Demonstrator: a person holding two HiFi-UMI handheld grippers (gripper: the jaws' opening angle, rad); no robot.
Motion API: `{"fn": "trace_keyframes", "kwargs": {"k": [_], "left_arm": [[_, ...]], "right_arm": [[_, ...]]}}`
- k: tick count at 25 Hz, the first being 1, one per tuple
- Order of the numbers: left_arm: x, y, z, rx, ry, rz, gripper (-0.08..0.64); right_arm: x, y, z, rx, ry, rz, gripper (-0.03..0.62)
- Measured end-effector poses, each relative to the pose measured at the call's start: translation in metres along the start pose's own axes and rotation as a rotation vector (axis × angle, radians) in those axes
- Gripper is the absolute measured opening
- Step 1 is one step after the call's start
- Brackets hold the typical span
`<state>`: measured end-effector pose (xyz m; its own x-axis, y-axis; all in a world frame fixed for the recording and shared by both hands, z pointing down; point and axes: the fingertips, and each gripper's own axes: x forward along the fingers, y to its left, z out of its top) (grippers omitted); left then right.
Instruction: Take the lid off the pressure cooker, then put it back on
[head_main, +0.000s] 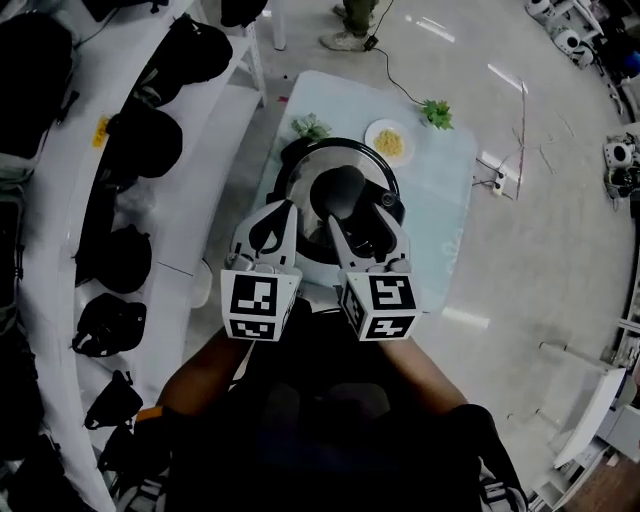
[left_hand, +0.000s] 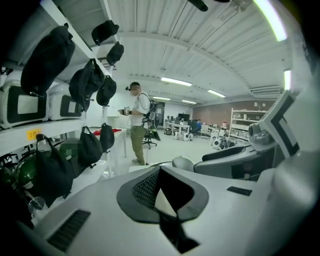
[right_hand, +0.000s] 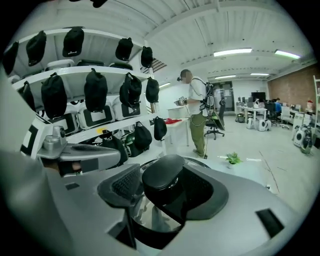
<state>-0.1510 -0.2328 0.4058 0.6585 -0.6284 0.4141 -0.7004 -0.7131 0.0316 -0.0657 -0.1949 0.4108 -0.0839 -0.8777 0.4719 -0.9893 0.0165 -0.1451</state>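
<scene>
The pressure cooker (head_main: 296, 158) stands on a small pale table (head_main: 440, 215). On it lies its glass lid (head_main: 308, 188), topped by a black knob (head_main: 340, 188). My right gripper (head_main: 365, 226) reaches over the lid. In the right gripper view the knob (right_hand: 162, 174) sits between that gripper's (right_hand: 165, 192) open jaws, with a gap to each pad. My left gripper (head_main: 272, 224) hovers over the lid's left side. Its jaws (left_hand: 160, 192) look shut, with nothing between them. Both hands are side by side at the cooker's near edge.
A plate of yellow food (head_main: 389, 142) and two small green plants (head_main: 436, 112) (head_main: 310, 127) sit at the table's far end. White shelves with black bags (head_main: 125, 258) run along the left. A person (right_hand: 197, 117) stands farther back. Cables (head_main: 520, 130) lie on the floor.
</scene>
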Motion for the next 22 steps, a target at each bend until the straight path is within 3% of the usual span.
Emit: {"fn": "trace_keyframes", "kwargs": {"k": [3,11,22], "left_arm": [[0.003,0.007,0.002,0.028,-0.003,-0.031,0.008],[0.007,0.019,0.005,0.075,-0.004,-0.103,0.008],[0.002,0.024,0.004,0.080,-0.017,-0.149,0.008]], "right_arm": [[0.011,0.001,0.004,0.031,-0.006,-0.063,0.293],[0.036,-0.005,0.001,0.065,0.026,-0.226,0.314],[0.052,-0.009,-0.010,0.136,0.098,-0.323,0.323]]}}
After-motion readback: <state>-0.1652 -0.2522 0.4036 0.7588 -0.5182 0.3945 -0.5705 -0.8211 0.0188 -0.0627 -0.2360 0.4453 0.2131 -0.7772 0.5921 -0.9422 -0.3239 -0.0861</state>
